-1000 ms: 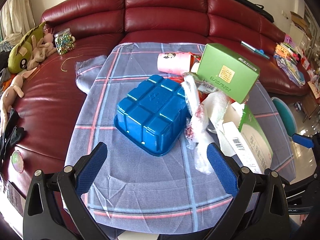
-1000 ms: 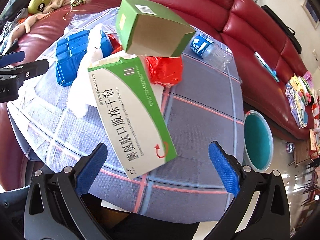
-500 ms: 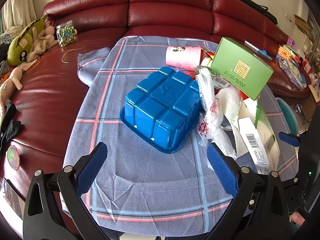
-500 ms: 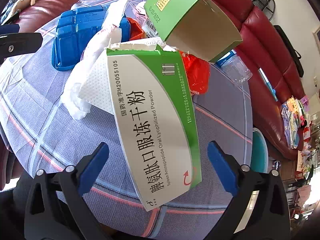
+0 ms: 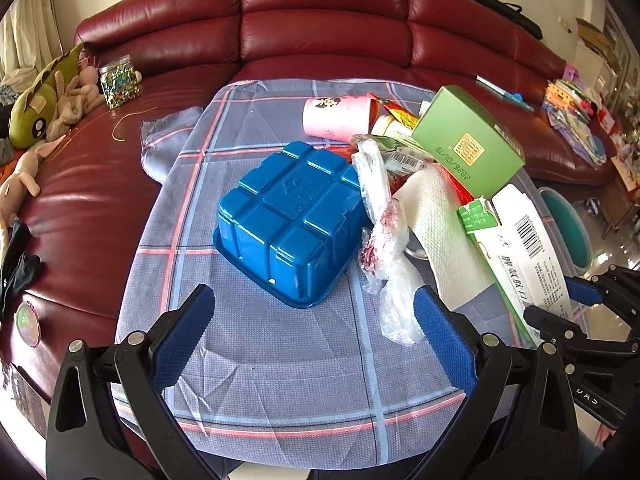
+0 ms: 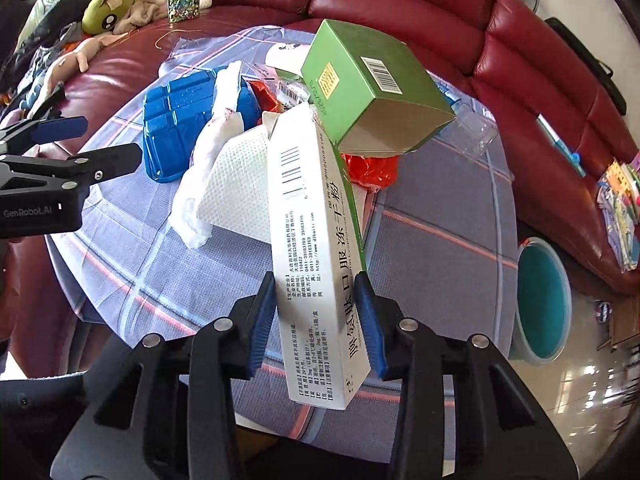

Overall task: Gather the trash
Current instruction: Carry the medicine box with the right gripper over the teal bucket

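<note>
Now pinched between the right gripper [image 6: 316, 320] pads near its lower end: long white medicine box [image 6: 316, 248], lying loose half a second ago, tilted up off the checked cloth [image 6: 432, 208], presumably for dropping into the teal bin [image 6: 544, 300] beside. Leaning behind the box: green carton [image 6: 372, 84], paper towel [image 6: 236, 184], blue tray [image 5: 288, 216]. Left gripper [image 5: 316, 340] hovering wide and empty near the tray; red sofa [image 5: 320, 20] beyond

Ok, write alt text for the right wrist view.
The right gripper is shut on a long white-and-green medicine box above a plaid-clothed table piled with trash. A teal bin stands on the floor at right.
</note>
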The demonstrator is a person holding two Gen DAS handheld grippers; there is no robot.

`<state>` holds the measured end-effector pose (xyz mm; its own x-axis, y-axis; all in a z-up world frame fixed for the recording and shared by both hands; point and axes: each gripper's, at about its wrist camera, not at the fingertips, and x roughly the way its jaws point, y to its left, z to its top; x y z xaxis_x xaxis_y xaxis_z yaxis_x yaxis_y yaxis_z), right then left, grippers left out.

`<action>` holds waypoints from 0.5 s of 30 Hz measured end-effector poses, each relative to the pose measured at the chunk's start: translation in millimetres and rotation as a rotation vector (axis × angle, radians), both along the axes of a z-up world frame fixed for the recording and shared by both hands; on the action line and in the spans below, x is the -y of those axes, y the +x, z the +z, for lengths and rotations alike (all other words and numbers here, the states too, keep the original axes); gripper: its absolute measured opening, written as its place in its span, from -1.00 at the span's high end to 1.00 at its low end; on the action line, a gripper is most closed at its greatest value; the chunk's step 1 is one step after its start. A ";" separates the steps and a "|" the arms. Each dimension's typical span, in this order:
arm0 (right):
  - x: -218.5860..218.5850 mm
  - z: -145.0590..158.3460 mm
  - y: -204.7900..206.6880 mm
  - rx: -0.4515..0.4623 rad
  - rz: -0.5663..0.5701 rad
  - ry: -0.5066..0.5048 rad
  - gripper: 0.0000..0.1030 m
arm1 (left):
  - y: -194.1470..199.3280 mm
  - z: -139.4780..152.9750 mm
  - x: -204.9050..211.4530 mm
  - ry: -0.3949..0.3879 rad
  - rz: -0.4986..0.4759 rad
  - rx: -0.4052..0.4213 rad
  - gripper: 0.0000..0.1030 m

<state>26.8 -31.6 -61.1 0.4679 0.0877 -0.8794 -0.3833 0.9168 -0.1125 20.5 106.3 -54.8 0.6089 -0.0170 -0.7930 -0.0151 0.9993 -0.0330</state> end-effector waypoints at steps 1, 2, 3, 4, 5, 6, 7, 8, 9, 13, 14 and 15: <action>3.0 1.0 -1.5 -0.012 -0.005 0.010 0.28 | -1.1 0.8 1.9 0.001 -0.002 0.002 -0.93; 4.8 1.3 -1.6 -0.019 -0.004 0.008 0.28 | -0.9 1.8 3.4 0.001 -0.003 0.002 -0.93; 5.1 1.5 -3.3 -0.020 -0.005 0.005 0.28 | -0.6 3.1 4.7 0.000 -0.003 0.004 -0.93; 7.2 1.9 -2.6 -0.023 -0.007 0.003 0.28 | -0.9 4.1 5.9 -0.003 -0.005 0.007 -0.93; 10.4 3.4 -3.4 -0.030 -0.007 0.010 0.32 | -0.8 5.4 7.0 -0.005 -0.006 0.010 -0.93; 13.1 5.5 -4.5 -0.036 -0.007 0.022 0.33 | -0.5 6.5 8.6 -0.005 -0.009 0.012 -0.93; 15.6 6.7 -4.5 -0.044 -0.007 0.033 0.35 | 0.0 7.1 10.3 -0.004 -0.012 0.012 -0.93; 18.3 6.4 -4.6 -0.054 -0.010 0.048 0.37 | 0.7 7.3 12.4 -0.002 -0.017 0.011 -0.93; 22.0 5.5 -3.4 -0.067 -0.019 0.066 0.37 | 1.4 7.3 14.8 0.002 -0.023 0.009 -0.93; 37.9 8.8 -0.3 -0.071 -0.053 0.082 0.38 | -0.1 8.5 22.3 0.008 -0.039 0.014 -0.93; 43.0 10.5 0.5 -0.063 -0.062 0.073 0.38 | 0.2 8.3 23.5 0.007 -0.042 0.013 -0.93; 47.5 10.5 2.4 -0.070 -0.069 0.069 0.38 | 1.1 7.7 24.7 0.006 -0.045 0.010 -0.93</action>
<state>29.2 -79.1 -50.6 0.4125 0.1190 -0.9032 -0.3238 0.9458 -0.0232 21.5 81.6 -47.1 0.6159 -0.0396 -0.7868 0.0298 0.9992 -0.0269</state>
